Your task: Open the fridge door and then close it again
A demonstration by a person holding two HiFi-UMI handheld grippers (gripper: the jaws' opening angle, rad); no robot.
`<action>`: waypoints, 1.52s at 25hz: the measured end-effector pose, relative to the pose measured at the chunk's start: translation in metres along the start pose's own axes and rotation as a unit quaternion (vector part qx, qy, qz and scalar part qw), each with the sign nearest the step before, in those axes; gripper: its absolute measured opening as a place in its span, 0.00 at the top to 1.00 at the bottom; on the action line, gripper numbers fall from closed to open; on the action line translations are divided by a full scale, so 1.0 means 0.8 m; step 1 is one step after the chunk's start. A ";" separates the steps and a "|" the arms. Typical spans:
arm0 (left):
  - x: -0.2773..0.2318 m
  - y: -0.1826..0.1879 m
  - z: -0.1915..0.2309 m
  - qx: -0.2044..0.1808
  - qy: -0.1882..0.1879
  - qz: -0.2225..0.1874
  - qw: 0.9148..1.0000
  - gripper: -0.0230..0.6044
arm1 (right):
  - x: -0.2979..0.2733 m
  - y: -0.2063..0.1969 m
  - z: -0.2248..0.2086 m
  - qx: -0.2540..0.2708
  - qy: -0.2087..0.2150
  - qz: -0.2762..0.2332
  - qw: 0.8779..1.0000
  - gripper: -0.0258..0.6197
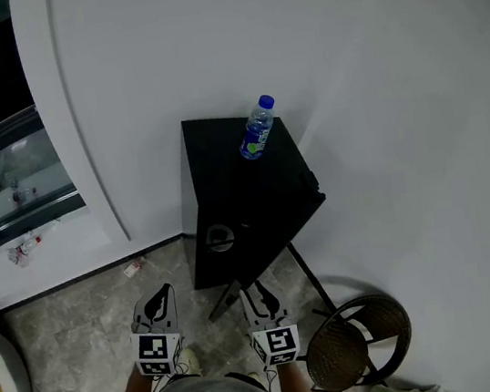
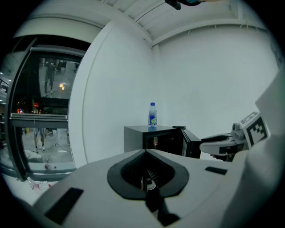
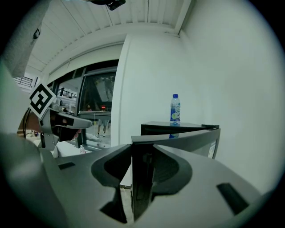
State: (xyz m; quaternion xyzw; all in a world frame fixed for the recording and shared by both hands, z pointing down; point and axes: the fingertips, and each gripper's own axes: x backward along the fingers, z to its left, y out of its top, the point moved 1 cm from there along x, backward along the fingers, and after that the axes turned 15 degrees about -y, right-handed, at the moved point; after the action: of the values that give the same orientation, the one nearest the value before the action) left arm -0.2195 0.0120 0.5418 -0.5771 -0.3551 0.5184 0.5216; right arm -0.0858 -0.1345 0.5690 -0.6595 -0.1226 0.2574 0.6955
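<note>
Left gripper [image 2: 147, 173] closed tight, empty, held low beside the right. Right gripper [image 3: 142, 156] clamped on the free edge of the fridge door [image 3: 192, 140], which stands partly open. Black mini fridge [image 1: 234, 172] sits against the white wall, with a water bottle [image 1: 257, 129] upright on top.

The head view looks steeply down onto the fingers [image 1: 158, 306]. Both gripper views face along them, sharing the fridge [image 2: 136, 139] ahead.
</note>
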 end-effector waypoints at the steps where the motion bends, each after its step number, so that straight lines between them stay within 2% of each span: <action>1: -0.001 0.000 0.006 -0.001 -0.002 0.000 1.000 0.96 | -0.004 0.001 0.003 -0.001 -0.003 0.000 1.000 0.71; 17: -0.013 0.007 0.067 -0.003 -0.019 -0.003 1.000 0.96 | -0.058 0.013 0.031 0.002 -0.031 0.005 0.999 0.71; 38: -0.001 0.002 0.115 -0.005 -0.004 -0.002 1.000 0.96 | -0.114 0.025 0.052 -0.007 -0.053 0.009 0.999 0.71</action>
State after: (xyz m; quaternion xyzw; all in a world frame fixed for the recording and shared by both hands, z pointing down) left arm -0.3090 0.0325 0.5478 -0.5770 -0.3610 0.5174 0.5187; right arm -0.1873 -0.1464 0.5687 -0.6510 -0.1556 0.2974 0.6808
